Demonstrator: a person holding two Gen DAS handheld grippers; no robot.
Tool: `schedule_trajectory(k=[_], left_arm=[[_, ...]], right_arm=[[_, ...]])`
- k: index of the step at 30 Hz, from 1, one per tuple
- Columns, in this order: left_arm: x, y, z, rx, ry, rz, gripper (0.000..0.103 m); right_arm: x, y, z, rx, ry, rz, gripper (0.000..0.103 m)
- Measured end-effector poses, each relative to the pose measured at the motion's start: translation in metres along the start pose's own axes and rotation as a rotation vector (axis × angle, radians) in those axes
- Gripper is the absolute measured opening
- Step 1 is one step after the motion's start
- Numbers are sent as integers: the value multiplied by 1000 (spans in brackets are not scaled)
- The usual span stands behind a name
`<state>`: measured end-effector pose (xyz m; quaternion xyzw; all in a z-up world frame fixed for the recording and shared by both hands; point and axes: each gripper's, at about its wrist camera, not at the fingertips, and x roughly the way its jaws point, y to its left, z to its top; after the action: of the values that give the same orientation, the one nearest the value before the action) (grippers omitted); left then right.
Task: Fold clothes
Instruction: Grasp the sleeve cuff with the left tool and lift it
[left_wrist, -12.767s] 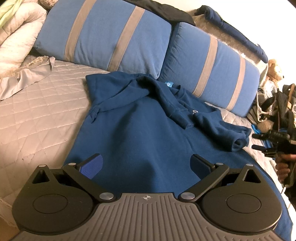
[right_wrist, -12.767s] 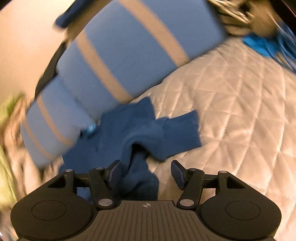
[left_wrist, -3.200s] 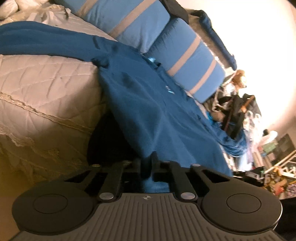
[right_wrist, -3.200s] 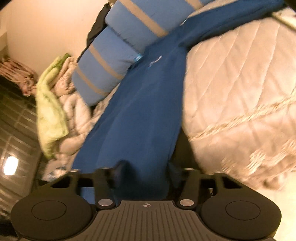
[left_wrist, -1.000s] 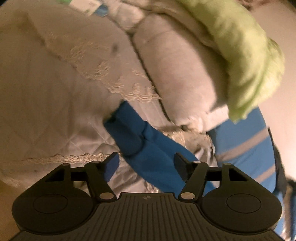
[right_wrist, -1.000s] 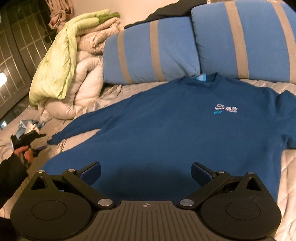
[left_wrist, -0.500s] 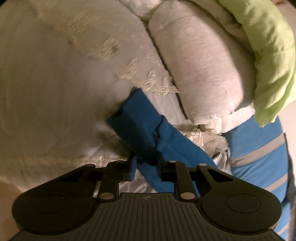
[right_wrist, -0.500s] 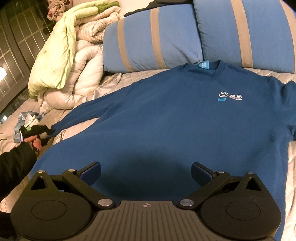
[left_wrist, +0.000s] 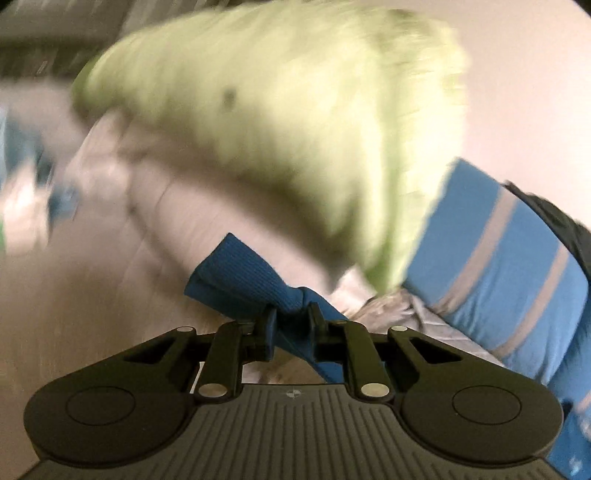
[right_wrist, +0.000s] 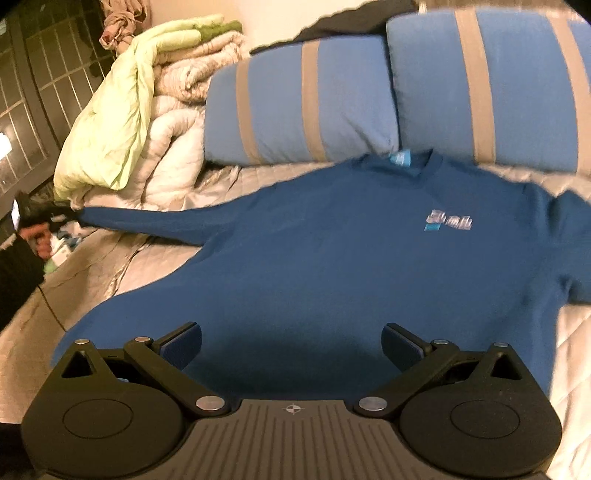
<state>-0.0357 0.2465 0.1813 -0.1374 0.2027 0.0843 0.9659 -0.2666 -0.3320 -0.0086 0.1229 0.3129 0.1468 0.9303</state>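
Note:
A dark blue sweatshirt (right_wrist: 332, 258) lies face up on the bed, collar toward the pillows, a small logo on its chest. Its left sleeve (right_wrist: 147, 221) is stretched out and lifted off the quilt. My left gripper (left_wrist: 290, 317) is shut on that sleeve's ribbed cuff (left_wrist: 236, 280), which sticks out past the fingers; in the right wrist view the left gripper (right_wrist: 55, 210) shows at the far left, held by a hand in a dark sleeve. My right gripper (right_wrist: 291, 343) hovers open over the sweatshirt's hem, nothing between its fingers.
Two blue pillows with grey stripes (right_wrist: 314, 99) lean at the head of the bed. A heap of white and pale green duvets (right_wrist: 122, 122) sits at the left, close behind the raised sleeve. The quilted bedspread (right_wrist: 92, 273) is bare at the left front.
The left gripper closed on the cuff, then rose and rolled, pulling the sleeve up and straight off the quilt. The right gripper stayed where it was, open.

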Motion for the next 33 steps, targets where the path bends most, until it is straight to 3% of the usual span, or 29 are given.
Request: schedule_trajectory(k=[8,17,33], left_arm=[[-12,-77,6,195,-35,-46,17],[-8,-153,11,298,-57,-134,17],[-24,-280,-11,472,-94,-327,17]], right_arm=[[10,-9,-3,48,46,12,103],[9,-17,-6,101,37,43,103],[12,-24,-7,138,42,73,103]])
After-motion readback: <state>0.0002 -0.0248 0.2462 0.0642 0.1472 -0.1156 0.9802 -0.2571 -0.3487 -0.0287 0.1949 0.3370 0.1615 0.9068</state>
